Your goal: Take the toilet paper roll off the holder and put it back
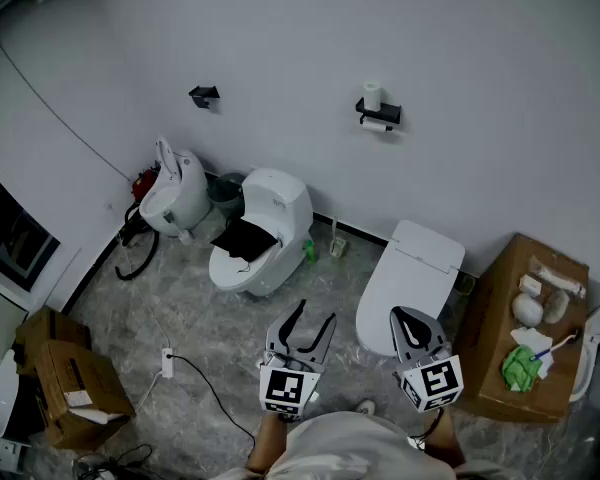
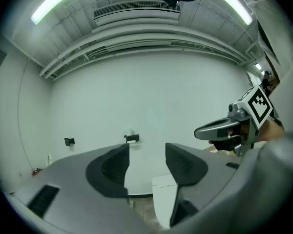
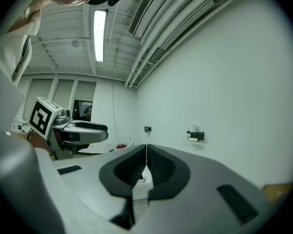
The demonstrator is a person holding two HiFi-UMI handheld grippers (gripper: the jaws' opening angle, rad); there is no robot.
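Note:
A black toilet paper holder (image 1: 379,116) is fixed high on the white wall, with a white roll (image 1: 374,125) hanging under it and a second roll (image 1: 372,95) standing on top. Both grippers are far from it, held low near the person's body. My left gripper (image 1: 313,318) has its jaws apart with nothing between them; its own view looks through the gap (image 2: 147,150) at the distant holder (image 2: 132,138). My right gripper (image 1: 408,318) has its jaws pressed together and empty. In the right gripper view (image 3: 146,147) the holder (image 3: 196,136) is small, up and to the right.
A white toilet (image 1: 265,230) with something black on its bowl stands below the wall, and a closed-lid toilet (image 1: 410,278) lies just ahead of my right gripper. A cardboard box (image 1: 525,328) with small items is at the right. Boxes (image 1: 75,388) and a floor cable (image 1: 210,393) are at the left.

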